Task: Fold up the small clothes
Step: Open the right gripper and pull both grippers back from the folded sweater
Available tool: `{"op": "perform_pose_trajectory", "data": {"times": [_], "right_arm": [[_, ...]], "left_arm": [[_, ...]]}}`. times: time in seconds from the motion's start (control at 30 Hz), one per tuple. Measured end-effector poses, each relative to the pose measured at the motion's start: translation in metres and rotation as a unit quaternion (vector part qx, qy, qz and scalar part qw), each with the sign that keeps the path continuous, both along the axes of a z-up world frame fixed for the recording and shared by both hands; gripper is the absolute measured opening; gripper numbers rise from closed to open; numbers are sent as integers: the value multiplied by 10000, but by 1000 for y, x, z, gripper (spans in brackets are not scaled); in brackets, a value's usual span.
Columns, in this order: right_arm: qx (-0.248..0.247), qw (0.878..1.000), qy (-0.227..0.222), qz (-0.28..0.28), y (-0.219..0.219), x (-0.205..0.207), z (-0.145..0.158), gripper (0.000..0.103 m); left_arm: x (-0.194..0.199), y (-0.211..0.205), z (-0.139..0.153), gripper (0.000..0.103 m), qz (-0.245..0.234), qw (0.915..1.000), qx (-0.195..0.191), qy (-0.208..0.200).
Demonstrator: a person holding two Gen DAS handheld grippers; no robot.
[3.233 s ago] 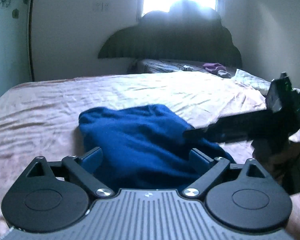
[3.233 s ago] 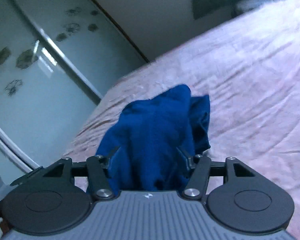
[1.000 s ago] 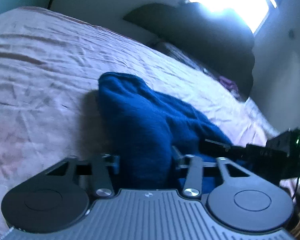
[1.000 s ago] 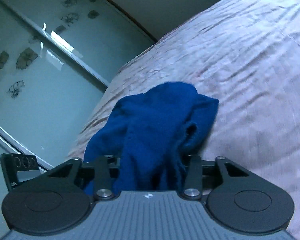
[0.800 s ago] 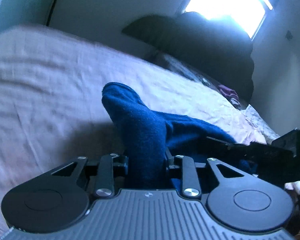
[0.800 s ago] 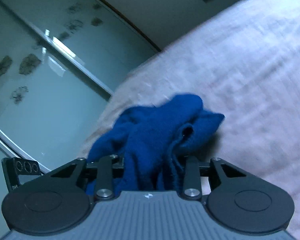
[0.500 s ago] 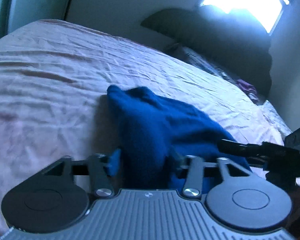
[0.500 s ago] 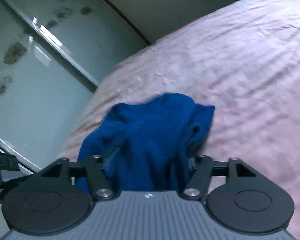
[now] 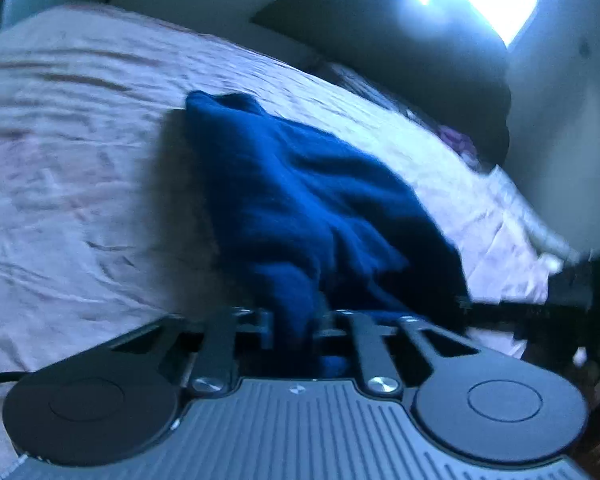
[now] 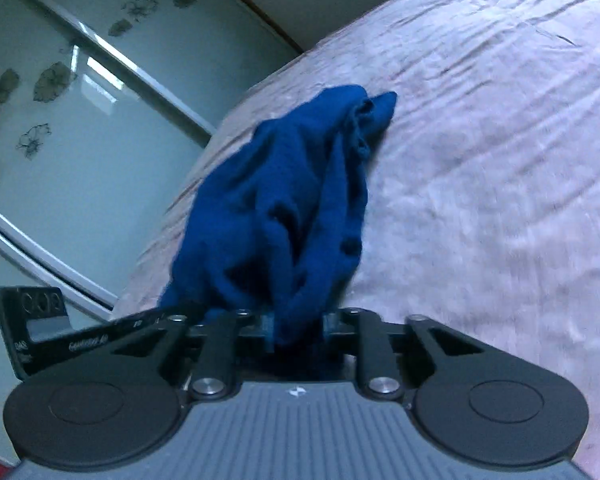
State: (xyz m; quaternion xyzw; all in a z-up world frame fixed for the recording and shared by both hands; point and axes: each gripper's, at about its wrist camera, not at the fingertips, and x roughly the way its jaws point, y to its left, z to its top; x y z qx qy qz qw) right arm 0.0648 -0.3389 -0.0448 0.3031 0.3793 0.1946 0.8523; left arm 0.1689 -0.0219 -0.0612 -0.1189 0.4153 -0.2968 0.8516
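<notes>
Left tool [image 9: 291, 330], right tool [image 10: 296, 328] just closed, pinching blue garment [image 10: 284, 208] (bunched).

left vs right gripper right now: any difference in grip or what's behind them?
The left gripper pinches a thin fold of the blue garment; the right gripper clamps a thicker, bunched wad. Left faces the dark headboard; right faces the frosted floral wardrobe door. Both have just closed on the cloth over the pink bedsheet.
</notes>
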Motion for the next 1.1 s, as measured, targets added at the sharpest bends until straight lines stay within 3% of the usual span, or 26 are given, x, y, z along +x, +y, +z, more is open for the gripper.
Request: {"op": "perform_pose_trajectory", "data": {"times": [0.07, 0.17, 0.33, 0.4, 0.5, 0.6, 0.63, 0.73, 0.87, 1.0, 1.1], "right_arm": [[176, 9998, -80, -24, -1, -4, 3, 15], [328, 9993, -159, 96, 6, -14, 5, 15], [-677, 9977, -91, 55, 23, -15, 6, 18], [-1098, 9938, -184, -67, 31, -19, 15, 28], [-2330, 9693, -679, -399, 49, -39, 36, 42], [-3115, 9396, -1244, -676, 69, -58, 50, 42], [-3181, 9359, -1361, -664, 73, -61, 52, 42], [-3012, 9412, -1480, -396, 89, -65, 52, 43], [-2996, 9472, -1107, -277, 100, -53, 34, 45], [-3142, 9426, -1061, -392, 103, -58, 26, 77], [-3226, 9371, -1151, -669, 102, -65, 25, 91]], "left_arm": [[-4, 16, 8, 12, 158, 9997, -186, 37], [-17, 24, 19, 11, 235, 9994, 23, -246], [-28, 22, 4, 15, 300, 9976, 566, -253], [-33, 21, 9, 29, 381, 9970, 582, -340], [-40, 19, 12, 43, 517, 9950, 700, -496], [-48, 11, 11, 60, 634, 9902, 1077, -621], [-51, 8, 11, 62, 657, 9883, 1191, -691], [-58, 1, 8, 70, 740, 9843, 1386, -808], [-63, -3, 7, 78, 850, 9805, 1507, -937], [-70, -7, 7, 86, 939, 9761, 1664, -1033], [-74, -10, 5, 92, 1035, 9739, 1725, -1052]]}}
